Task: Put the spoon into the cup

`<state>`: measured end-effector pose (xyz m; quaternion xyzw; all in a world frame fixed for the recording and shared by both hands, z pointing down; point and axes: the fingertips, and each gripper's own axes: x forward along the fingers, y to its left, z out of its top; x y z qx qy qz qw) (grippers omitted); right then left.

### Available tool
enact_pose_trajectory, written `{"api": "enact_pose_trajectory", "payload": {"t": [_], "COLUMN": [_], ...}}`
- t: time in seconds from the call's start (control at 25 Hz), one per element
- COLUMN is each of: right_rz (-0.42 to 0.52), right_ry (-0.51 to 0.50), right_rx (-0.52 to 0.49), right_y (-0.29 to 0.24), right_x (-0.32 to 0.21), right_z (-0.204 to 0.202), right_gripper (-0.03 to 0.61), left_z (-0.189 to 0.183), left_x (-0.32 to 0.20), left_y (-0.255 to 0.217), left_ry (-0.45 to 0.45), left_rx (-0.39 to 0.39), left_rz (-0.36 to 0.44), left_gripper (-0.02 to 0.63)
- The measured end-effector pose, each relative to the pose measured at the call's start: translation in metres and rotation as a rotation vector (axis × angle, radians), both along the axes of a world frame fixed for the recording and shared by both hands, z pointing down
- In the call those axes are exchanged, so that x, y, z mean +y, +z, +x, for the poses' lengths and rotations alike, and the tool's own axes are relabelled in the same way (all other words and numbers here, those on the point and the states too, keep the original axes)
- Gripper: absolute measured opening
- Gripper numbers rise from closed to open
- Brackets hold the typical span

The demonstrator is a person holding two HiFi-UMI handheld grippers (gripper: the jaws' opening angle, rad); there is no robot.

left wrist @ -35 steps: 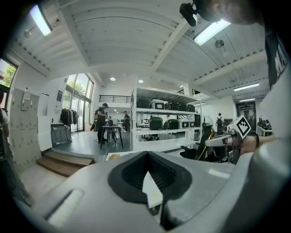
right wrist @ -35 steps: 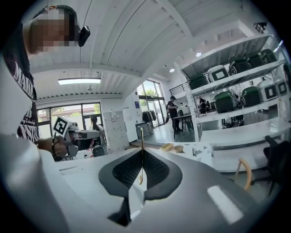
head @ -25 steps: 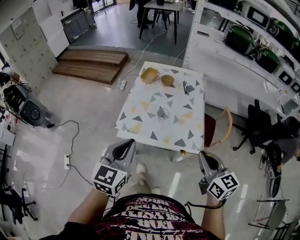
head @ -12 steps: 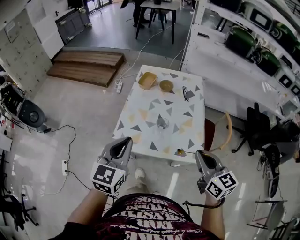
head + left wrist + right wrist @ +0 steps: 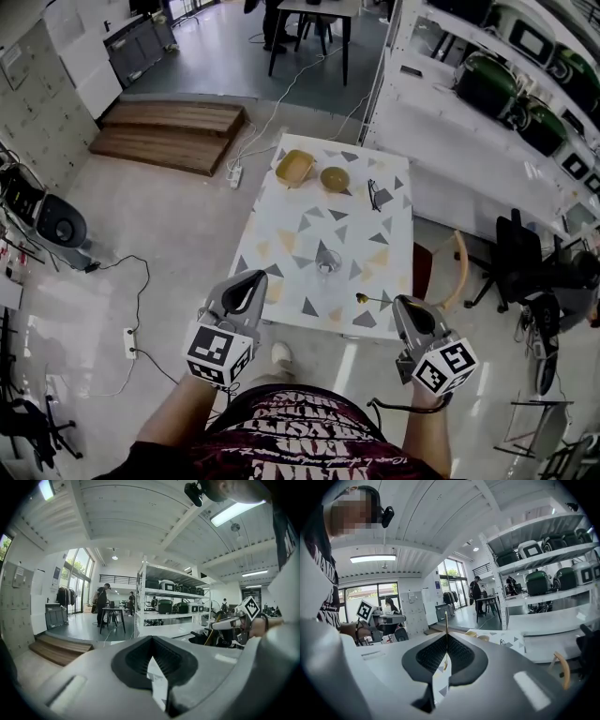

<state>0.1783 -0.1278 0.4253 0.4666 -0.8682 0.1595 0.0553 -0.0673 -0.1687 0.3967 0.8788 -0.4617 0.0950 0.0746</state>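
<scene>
A triangle-patterned table (image 5: 281,225) stands ahead, with the glass cup (image 5: 327,262) toward its near edge. The right gripper (image 5: 400,303) has its fingers pinching the spoon (image 5: 370,300). The left gripper (image 5: 254,279) has its fingers pressed together, empty. Best to centre the spoon's bowl over the cup's mouth, tip it downward, then release.

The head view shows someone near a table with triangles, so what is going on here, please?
A person faces the table, holding a hand-held gripper in each hand. The right hand-held gripper is shut on a thin golden spoon, which points forward toward the table. The left hand-held gripper is shut and holds nothing. The clear cup stands near the middle of the table, apart from the spoon, so the spoon is not yet in it.
</scene>
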Motion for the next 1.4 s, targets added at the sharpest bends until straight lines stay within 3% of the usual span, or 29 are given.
{"api": "enact_pose_trajectory", "payload": {"t": [0.44,0.8,1.12,1.4], "right_rz": [0.035,0.039,-0.034,-0.077], "right_ry": [0.068,0.135,0.131,0.061], "right_rx": [0.031,0.075,0.042,0.027], "right_y": [-0.019,-0.026,0.006,0.031], "right_x": [-0.046,-0.061,-0.075,-0.112], "right_z": [-0.008,-0.002,-0.002,-0.008], "right_gripper": [0.032,0.032,0.032,0.032], "left_z": [-0.010,0.005,0.018,0.022], "left_x": [-0.062,-0.091,-0.100,-0.118], "left_y": [-0.010,0.004,0.037,0.056], "left_ry": [0.067,0.154,0.169,0.123], "left_rx": [0.018,0.032,0.025,0.002], "left_rz": [0.020,0.000,-0.053,-0.104], "left_gripper": [0.000,0.000,0.000,0.000]}}
